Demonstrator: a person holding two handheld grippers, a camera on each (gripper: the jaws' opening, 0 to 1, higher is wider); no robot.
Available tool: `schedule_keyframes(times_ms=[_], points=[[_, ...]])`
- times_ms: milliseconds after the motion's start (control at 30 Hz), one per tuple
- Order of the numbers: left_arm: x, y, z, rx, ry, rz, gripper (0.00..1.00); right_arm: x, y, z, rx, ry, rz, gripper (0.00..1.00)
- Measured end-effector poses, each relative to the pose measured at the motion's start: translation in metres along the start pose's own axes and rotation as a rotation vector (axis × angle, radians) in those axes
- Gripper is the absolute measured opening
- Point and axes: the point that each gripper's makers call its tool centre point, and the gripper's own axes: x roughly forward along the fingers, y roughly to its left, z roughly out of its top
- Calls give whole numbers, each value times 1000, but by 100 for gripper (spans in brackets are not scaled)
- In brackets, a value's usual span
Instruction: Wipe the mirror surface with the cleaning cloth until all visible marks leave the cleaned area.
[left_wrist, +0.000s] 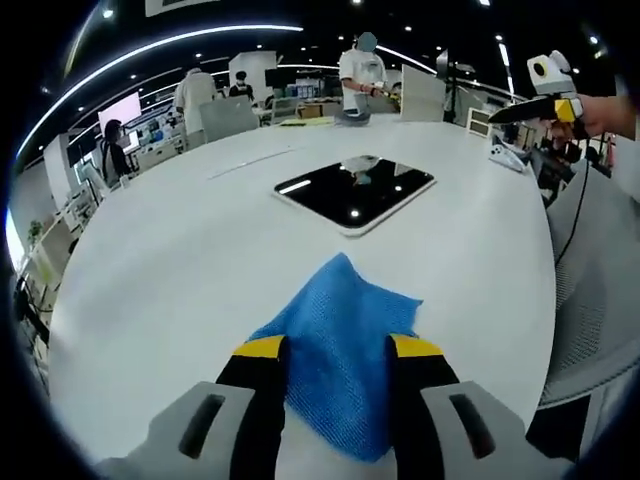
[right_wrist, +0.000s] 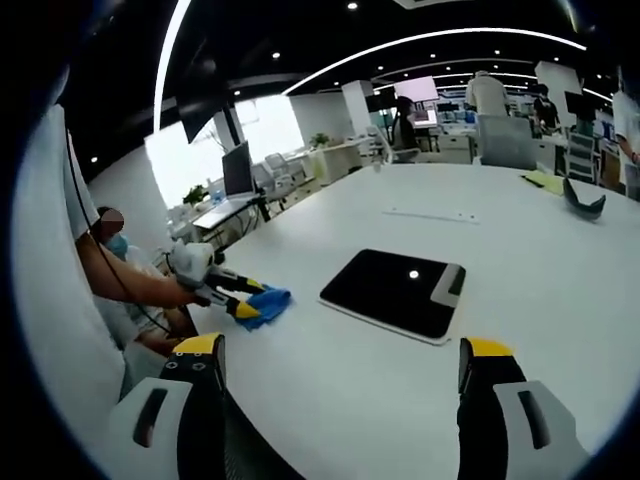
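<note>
Blue cloth (left_wrist: 340, 350) (tool-gripped) before mirror (left_wrist: 355, 190)

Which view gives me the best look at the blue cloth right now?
The left gripper view: the blue cloth lies large and close on the white table between that tool's jaws, short of the mirror. In the right gripper view the cloth is small and distant, partly covered by the left tool.

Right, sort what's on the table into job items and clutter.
Job:
- blue cleaning cloth, between the left gripper jaws
- mirror, flat on the white table
- right gripper, open

Lying about:
- yellow papers
- dark curved object
</note>
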Motion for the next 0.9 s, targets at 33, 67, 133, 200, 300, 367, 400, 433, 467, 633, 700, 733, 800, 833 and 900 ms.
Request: schedule_keyframes(times_ms=[33,67,133,200,300,367,400,433,467,633,700,733,800,833,900], points=[[0,0,0,-1,0,0,38,0,0,1,-1,-2,1,96],[0,0,0,-4,0,2,38,1,0,2,-1,-1,3,96],[0,-1,0,-2,-3,5,38,1,0,3,-6,-4,4,96],[0,-1,0,-11,-8,7,38,1,-1,4,-8,-4,4,96],[1,0,1,-15,-3,14,37,-1,-2,4,-12,-1,3,96],[1,0,1,-15,1,18,37,-2,-4,5,-15,1,-1,96],[1,-1,1,-16,2,21,37,-3,-5,5,-14,-1,-2,96],[1,-1,1,-16,2,24,36,-3,-5,6,-13,-2,-3,96],[1,-1,1,-16,1,24,36,-3,-5,6,-13,-1,-3,96],[2,-6,3,2,5,26,27,-3,-4,3,-15,4,-1,95],[4,-9,5,8,9,25,23,-3,-4,3,-14,5,-1,95],[4,-9,5,6,10,26,22,-3,-4,3,-14,5,-2,95],[4,-7,4,-1,9,29,20,-3,-4,3,-12,4,-3,95],[4,-7,4,-3,8,30,19,-3,-4,3,-11,3,-3,95],[4,-6,4,-6,8,31,16,-4,-5,2,-12,3,-4,95]])
